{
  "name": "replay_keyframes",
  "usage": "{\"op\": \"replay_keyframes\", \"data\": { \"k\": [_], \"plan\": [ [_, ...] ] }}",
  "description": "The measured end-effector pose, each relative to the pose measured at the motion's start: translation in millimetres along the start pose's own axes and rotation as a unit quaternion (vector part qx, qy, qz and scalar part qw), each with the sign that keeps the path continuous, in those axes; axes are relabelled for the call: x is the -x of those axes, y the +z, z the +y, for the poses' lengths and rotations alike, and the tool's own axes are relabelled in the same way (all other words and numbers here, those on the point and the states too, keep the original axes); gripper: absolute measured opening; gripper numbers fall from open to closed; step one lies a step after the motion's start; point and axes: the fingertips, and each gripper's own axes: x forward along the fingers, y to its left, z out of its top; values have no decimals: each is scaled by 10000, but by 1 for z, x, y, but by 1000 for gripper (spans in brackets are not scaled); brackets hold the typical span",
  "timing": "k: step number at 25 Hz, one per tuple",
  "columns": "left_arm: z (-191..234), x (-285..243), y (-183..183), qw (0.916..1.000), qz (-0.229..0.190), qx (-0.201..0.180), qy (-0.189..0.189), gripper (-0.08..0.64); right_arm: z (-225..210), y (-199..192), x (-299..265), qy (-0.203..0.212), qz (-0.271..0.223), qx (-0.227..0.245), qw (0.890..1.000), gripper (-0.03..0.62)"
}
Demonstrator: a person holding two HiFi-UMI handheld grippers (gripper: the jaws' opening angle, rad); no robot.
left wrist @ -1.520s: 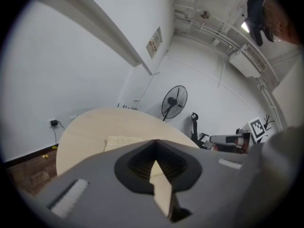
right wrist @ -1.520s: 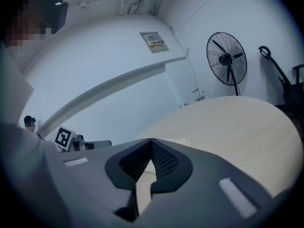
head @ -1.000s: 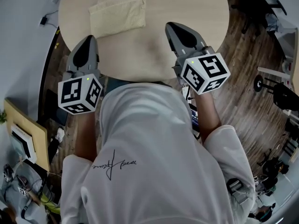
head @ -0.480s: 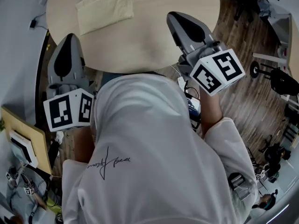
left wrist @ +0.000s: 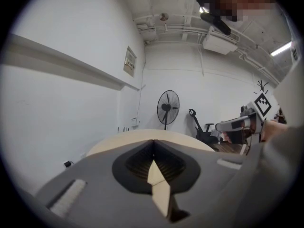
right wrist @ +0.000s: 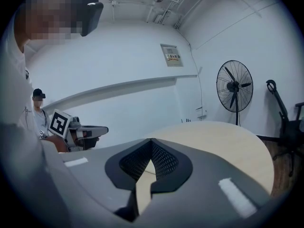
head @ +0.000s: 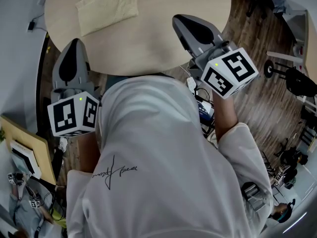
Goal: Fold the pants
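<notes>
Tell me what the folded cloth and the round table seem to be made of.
Folded cloth: pale, soft matte fabric, judging by limp edges and creases; fibre unclear. Round table: light wood-look top, perhaps laminate or veneer; smooth, even tone, faint sheen.

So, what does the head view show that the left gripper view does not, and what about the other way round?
Only the head view shows the folded pants, lying toward the far left of the table. Only the left gripper view shows the standing fan, the wall sign and the ceiling pipes. Both views show the round table, the left gripper and the right gripper. Both grippers have their fingers closed on nothing.
</notes>
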Motion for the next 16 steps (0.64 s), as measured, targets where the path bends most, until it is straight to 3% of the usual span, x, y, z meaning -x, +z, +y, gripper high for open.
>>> {"op": "replay_keyframes", "data": {
  "k": [7,16],
  "plan": [
    [7,-6,-18,9995,263,47,169,23,-10,-13,-4,-57,291,144,9995,0],
    [-2,-13,-30,9990,436,37,-116,23,-11,-24,-8,-59,480,150,9987,-1]
  ]
}}
